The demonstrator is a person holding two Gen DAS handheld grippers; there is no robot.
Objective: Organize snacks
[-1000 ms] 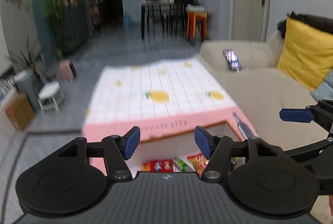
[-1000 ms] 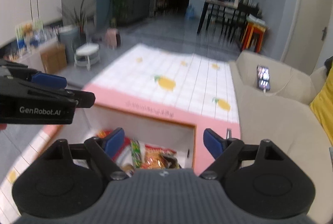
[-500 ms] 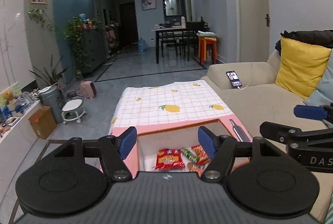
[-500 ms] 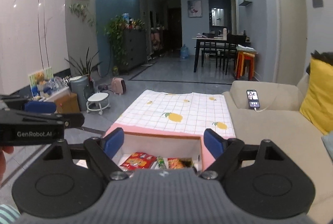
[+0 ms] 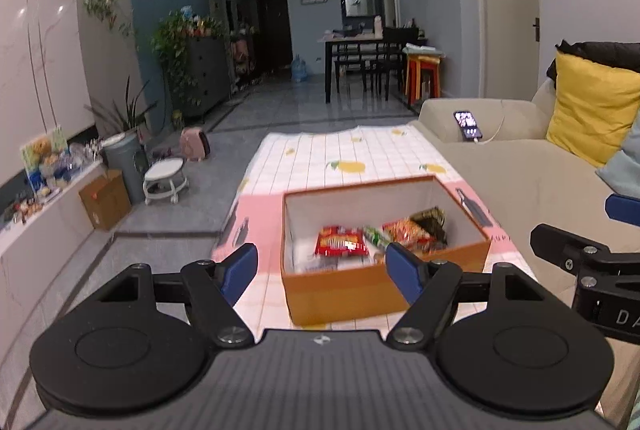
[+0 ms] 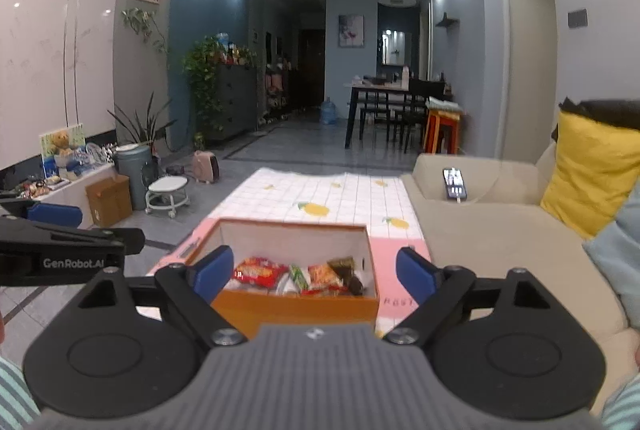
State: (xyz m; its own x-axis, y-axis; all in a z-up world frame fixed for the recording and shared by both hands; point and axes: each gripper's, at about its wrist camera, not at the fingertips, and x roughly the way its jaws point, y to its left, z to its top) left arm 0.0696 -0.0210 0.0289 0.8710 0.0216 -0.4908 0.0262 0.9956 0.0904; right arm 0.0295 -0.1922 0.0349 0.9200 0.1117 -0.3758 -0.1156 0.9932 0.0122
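Both grippers hang above the near end of the surface with their blue-padded fingers spread wide and nothing between them. Left gripper [image 5: 322, 268] touches nothing; the gap between its fingers frames the near left part of the box. Right gripper [image 6: 316, 268] is likewise wide apart and empty, and the whole near wall of the box shows between its pads. Each gripper appears at the edge of the other's view, the right one off to the left gripper's right side, the left one off to the right gripper's left.

Beyond and to the right of both grippers runs a beige sofa [image 5: 512, 170] with a yellow cushion [image 5: 592, 110] against its back and a phone [image 5: 467, 124] lying on its far arm. Straight ahead lies the surface [image 5: 340, 150], covered by a checked cloth with lemon prints and a pink border.

On the near pink part of that cloth, just ahead of and below the fingers, sits an open orange box [image 5: 340, 294] with white inner walls. Inside it lie the snacks: a red packet [image 5: 340, 240] on the left, a narrow green one [image 5: 374, 235] beside it, an orange packet [image 5: 406, 230] next, and a dark packet [image 5: 432, 220] at the right end.
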